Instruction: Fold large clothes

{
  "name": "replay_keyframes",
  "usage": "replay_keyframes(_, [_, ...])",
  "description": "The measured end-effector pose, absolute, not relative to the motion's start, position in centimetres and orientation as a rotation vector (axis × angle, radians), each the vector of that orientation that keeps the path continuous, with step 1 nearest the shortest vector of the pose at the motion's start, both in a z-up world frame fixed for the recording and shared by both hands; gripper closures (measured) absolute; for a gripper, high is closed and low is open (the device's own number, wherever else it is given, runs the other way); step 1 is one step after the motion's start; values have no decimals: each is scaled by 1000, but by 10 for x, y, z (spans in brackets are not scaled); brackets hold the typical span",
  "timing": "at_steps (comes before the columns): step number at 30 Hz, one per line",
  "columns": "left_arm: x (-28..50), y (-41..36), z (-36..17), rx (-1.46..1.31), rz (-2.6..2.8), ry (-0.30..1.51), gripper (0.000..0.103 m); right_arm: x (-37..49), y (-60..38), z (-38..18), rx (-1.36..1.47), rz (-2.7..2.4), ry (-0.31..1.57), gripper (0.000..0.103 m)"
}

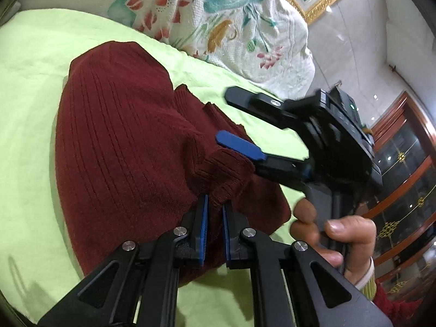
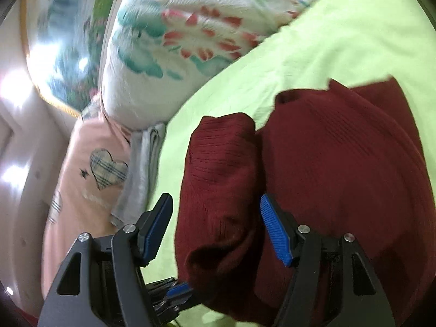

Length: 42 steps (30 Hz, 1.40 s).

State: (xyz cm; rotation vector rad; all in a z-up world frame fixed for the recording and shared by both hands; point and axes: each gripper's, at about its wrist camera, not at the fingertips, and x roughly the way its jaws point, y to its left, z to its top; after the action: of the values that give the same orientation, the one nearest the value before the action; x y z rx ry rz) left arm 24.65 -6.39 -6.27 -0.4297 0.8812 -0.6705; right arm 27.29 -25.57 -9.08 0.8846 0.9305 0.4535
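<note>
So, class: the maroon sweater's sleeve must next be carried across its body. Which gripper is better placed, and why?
Left. The left gripper is shut on the sleeve cuff of the maroon sweater, while the right gripper is open, merely straddling the sleeve.

Not much room to work with here. The dark red ribbed knit sweater (image 1: 117,141) covered the middle of the lime-green bed sheet (image 1: 32,62), with open sheet along its far edge. The big white quilt with teal and red flowers (image 1: 218,21) walled off the back. In the left wrist view, the right gripper (image 1: 234,121), wide open, reached in over the sweater's cuff, crowding the left gripper (image 1: 215,212) just beside it. In the right wrist view, folded pink and grey clothes (image 2: 90,169) blocked the sheet's edge under the quilt.
</note>
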Motion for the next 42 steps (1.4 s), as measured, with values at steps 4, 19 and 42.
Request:
replay_keyframes(4, [246,-57,-66,-466,-681,888,96,302,-239,-115,862,499,1052,27])
replay_keyframes(19, [248,-65,-51,-446,-736,875,96,337,-235,-109,868,592,1060,85])
replay_keyframes(42, [272,-210,-71,-266,-899,1012,96,281,-353,-105,716,302,948,87])
